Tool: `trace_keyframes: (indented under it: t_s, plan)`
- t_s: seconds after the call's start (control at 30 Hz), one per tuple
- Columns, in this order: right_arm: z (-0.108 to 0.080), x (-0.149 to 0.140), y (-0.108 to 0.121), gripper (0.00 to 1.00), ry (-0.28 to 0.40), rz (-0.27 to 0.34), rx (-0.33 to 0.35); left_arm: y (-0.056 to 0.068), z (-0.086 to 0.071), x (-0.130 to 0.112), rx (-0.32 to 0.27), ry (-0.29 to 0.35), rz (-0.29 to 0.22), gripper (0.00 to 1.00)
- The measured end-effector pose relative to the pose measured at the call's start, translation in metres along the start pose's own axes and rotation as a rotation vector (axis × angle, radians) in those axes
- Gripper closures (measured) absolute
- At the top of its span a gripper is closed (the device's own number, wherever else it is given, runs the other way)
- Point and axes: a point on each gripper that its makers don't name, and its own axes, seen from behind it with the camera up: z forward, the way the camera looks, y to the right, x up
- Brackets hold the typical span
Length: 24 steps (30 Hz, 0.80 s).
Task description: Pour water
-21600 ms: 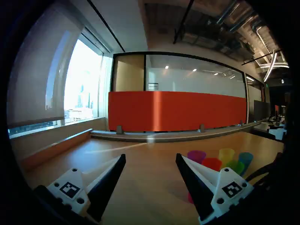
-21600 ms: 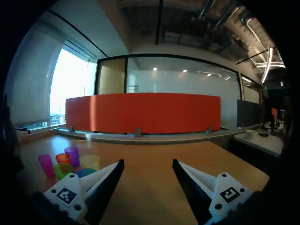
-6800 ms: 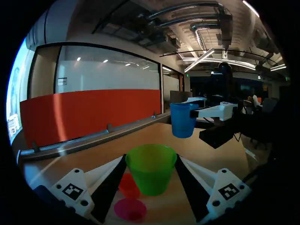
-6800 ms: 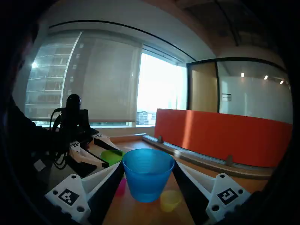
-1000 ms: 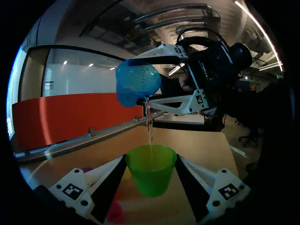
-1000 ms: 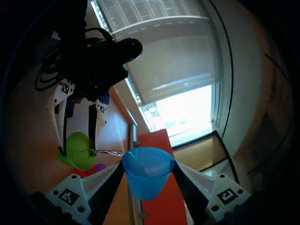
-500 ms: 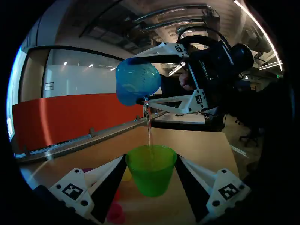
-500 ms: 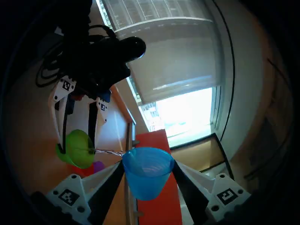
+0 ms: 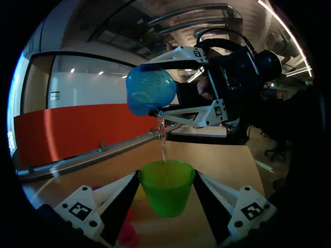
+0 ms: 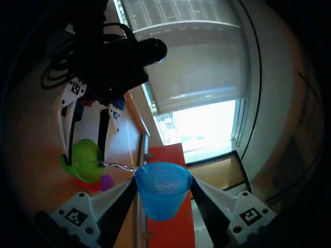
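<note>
Jaws clamped, your right gripper (image 10: 163, 181) on the blue cup (image 10: 162, 196), left gripper (image 9: 166, 175) on the green cup (image 9: 166, 196): tilt gently so the water (image 9: 162, 140) lands between the left jaws.

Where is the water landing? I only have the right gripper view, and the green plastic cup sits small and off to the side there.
Observer: In the left gripper view, the thin water stream falls from the lip of the tilted blue plastic cup and enters the green plastic cup near the middle of its rim.
Operator: Is the green one level?
Observer: It's upright, and both fingers of the left gripper press on its sides.
Operator: What's below it?
Observer: The wooden table. A yellow plastic cup and a pink plastic cup sit on it, low beside the gripper's left finger.
</note>
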Motion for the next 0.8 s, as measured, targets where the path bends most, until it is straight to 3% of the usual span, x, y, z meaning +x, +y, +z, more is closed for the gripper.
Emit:
trace_keyframes:
  t_s: [0.8]
  plan:
    - [0.0016, -0.0022, 0.0076, 0.08, -0.018, -0.084, -0.011, 0.0002, 0.0005, 0.0037, 0.005, 0.007, 0.005, 0.10]
